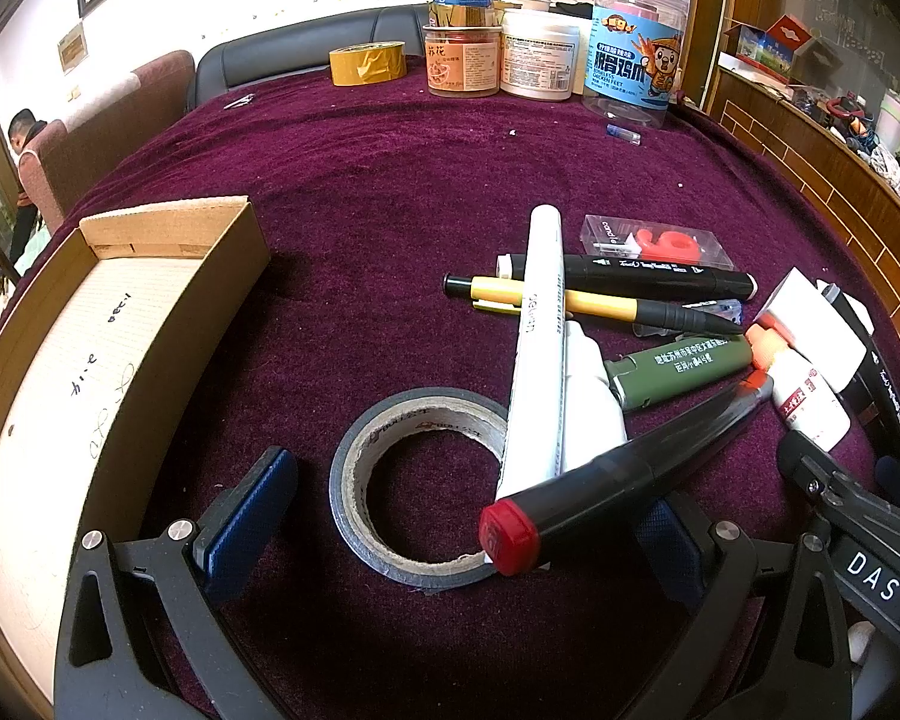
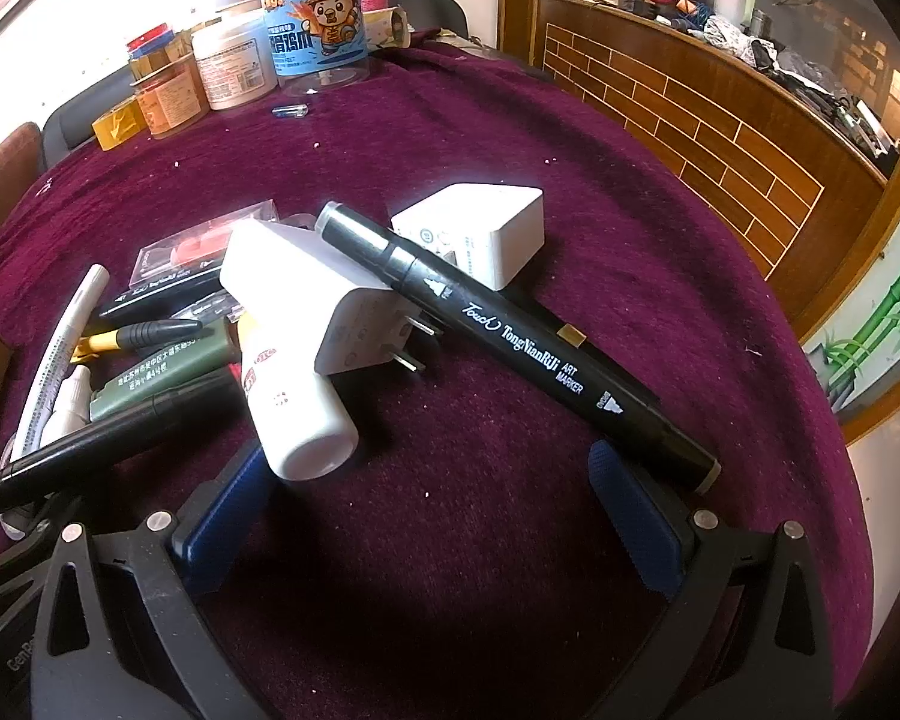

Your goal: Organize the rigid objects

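Observation:
My left gripper (image 1: 456, 516) is open and empty, its jaws either side of a grey tape roll (image 1: 414, 486). A red-capped black marker (image 1: 618, 474) lies across the roll's right edge. A white pen (image 1: 540, 348), a yellow-black pen (image 1: 576, 300) and a green pen (image 1: 678, 369) lie in a pile beyond. An open cardboard box (image 1: 120, 324) stands at the left. My right gripper (image 2: 426, 516) is open and empty. A white glue bottle (image 2: 294, 408), a white plug adapter (image 2: 324, 294), a black art marker (image 2: 510, 336) and a white charger cube (image 2: 486, 234) lie just ahead of it.
Jars (image 1: 630, 48) and a yellow tape roll (image 1: 369, 63) stand at the table's far edge. A clear case with a red item (image 1: 654, 240) lies behind the pens. A wooden counter (image 2: 720, 138) runs along the right. Maroon cloth (image 2: 510, 540) covers the table.

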Action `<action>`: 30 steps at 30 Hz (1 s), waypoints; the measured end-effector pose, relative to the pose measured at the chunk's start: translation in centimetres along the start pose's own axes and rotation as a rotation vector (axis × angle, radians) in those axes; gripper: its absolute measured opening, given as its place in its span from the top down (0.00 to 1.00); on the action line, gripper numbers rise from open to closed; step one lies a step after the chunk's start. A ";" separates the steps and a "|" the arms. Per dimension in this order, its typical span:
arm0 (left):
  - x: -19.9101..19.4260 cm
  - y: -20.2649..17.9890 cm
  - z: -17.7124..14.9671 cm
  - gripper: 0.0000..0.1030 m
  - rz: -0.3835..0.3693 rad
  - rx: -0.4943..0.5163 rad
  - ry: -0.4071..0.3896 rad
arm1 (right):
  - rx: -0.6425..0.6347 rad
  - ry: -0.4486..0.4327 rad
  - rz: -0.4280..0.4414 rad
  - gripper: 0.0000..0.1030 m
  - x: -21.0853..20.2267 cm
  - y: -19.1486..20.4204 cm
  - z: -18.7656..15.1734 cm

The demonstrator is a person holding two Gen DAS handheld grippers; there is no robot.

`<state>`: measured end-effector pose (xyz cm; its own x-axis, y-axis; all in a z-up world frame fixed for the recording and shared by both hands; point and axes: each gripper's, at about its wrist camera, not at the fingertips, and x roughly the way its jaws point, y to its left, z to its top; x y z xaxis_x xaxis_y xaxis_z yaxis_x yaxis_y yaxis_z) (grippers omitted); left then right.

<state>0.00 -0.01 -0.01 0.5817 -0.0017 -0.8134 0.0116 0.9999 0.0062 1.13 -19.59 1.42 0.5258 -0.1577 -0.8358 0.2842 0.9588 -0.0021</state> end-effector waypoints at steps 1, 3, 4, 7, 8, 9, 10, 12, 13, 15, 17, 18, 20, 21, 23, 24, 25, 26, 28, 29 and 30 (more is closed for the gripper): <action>0.0 0.0 0.0 0.01 -0.002 0.004 0.001 | 0.000 0.000 -0.001 0.00 0.0 0.0 0.0; 0.0 0.1 0.1 0.01 -0.014 0.021 0.017 | 0.000 -0.001 -0.003 0.00 0.0 0.0 0.0; 0.0 0.1 0.2 0.01 -0.022 0.029 0.034 | 0.000 -0.001 -0.003 0.00 0.0 0.0 0.0; 0.6 -0.1 0.5 0.01 -0.034 0.054 0.065 | -0.001 0.001 -0.002 0.00 0.0 0.0 0.0; 0.5 -0.1 0.4 0.01 -0.041 0.067 0.074 | -0.002 0.003 0.000 0.00 0.1 0.0 0.0; 0.2 -0.2 0.2 0.01 -0.046 0.081 0.081 | -0.004 0.007 0.002 0.00 0.1 0.0 0.0; -0.1 -0.2 -0.1 0.01 -0.054 0.095 0.090 | -0.006 0.014 0.006 0.00 0.1 0.0 0.0; -0.4 -0.2 -0.7 0.01 -0.069 0.121 0.102 | -0.004 0.036 0.004 0.00 0.1 0.1 0.0; -0.9 0.2 -1.1 0.01 -0.075 0.129 0.101 | 0.003 0.045 0.000 0.00 0.0 0.1 0.0; -1.2 0.4 -1.6 0.01 -0.083 0.140 0.082 | 0.015 0.055 -0.010 0.00 -0.1 0.2 -0.3; -1.7 0.4 -2.2 0.01 -0.083 0.138 0.060 | 0.019 0.068 -0.012 0.00 -0.3 0.3 -0.6; -1.8 0.4 -2.3 0.01 -0.080 0.137 0.060 | 0.014 0.065 -0.013 0.00 -0.5 0.3 -0.8; -1.9 0.3 -2.3 0.01 -0.073 0.137 0.059 | 0.000 0.060 -0.009 0.00 -0.6 0.4 -0.9; -1.8 0.3 -2.3 0.01 -0.071 0.137 0.059 | -0.015 0.080 -0.002 0.00 -0.6 0.3 -0.8; -1.8 0.4 -2.2 0.01 -0.079 0.132 0.062 | -0.027 0.125 -0.004 0.00 -1.0 0.0 -0.9; -1.8 0.5 -2.3 0.01 -0.081 0.130 0.062 | -0.015 0.121 -0.005 0.00 -1.5 -0.3 -1.1; -1.8 0.5 -2.2 0.01 -0.081 0.130 0.062 | 0.005 0.100 0.002 0.00 -2.5 -0.8 -1.4; -1.8 0.5 -2.2 0.01 -0.082 0.129 0.062 | 0.021 0.068 0.009 0.00 -3.7 -1.3 -1.6; -1.9 0.6 -2.3 0.01 -0.083 0.129 0.062 | 0.034 -0.044 0.000 0.00 -7.1 -2.0 -1.9; -1.9 0.6 -2.3 0.01 -0.082 0.128 0.062 | 0.038 -0.138 -0.009 0.00 -9.3 -2.3 -2.1; -1.9 0.6 -2.3 0.01 -0.081 0.125 0.062 | 0.042 -0.254 -0.025 0.00 -11.7 -2.4 -2.5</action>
<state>-2.91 0.59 0.19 0.5233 -0.0772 -0.8486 0.1596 0.9871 0.0086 -7.76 -19.46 9.82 0.7012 -0.2401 -0.6713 0.3295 0.9441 0.0064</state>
